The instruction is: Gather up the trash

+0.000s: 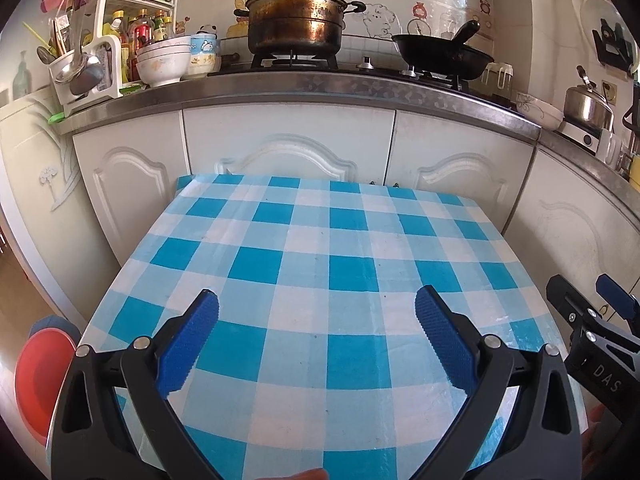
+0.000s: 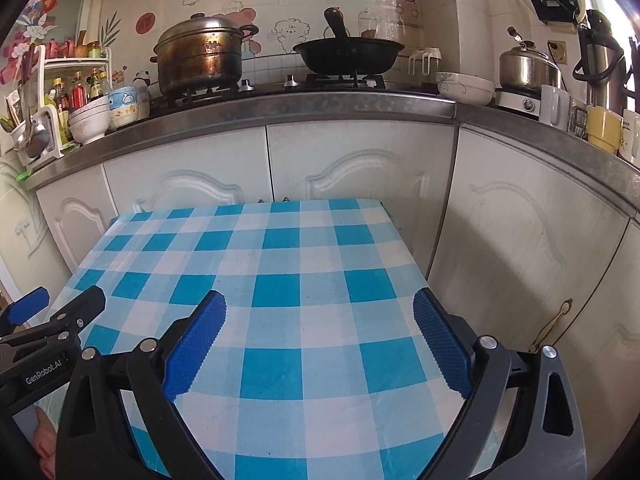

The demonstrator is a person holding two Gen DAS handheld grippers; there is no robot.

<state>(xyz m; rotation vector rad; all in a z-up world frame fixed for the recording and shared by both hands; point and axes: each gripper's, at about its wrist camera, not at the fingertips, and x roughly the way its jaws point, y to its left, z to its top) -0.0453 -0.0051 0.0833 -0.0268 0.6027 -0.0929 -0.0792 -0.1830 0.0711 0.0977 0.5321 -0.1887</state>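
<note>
A small table with a blue and white checked cloth [image 1: 320,264] fills both views; it also shows in the right wrist view [image 2: 280,288]. No trash shows on it. My left gripper [image 1: 317,304] is open and empty above the cloth's near half. My right gripper [image 2: 319,306] is open and empty above the cloth's near right part. The right gripper also shows at the right edge of the left wrist view [image 1: 592,320]. The left gripper shows at the left edge of the right wrist view [image 2: 52,312].
White kitchen cabinets [image 1: 288,148] stand right behind the table. The counter holds a large steel pot [image 1: 296,16], a black wok [image 1: 444,54], stacked bowls [image 1: 164,60] and a kettle [image 2: 528,66]. A red bin [image 1: 42,376] sits on the floor at the table's left.
</note>
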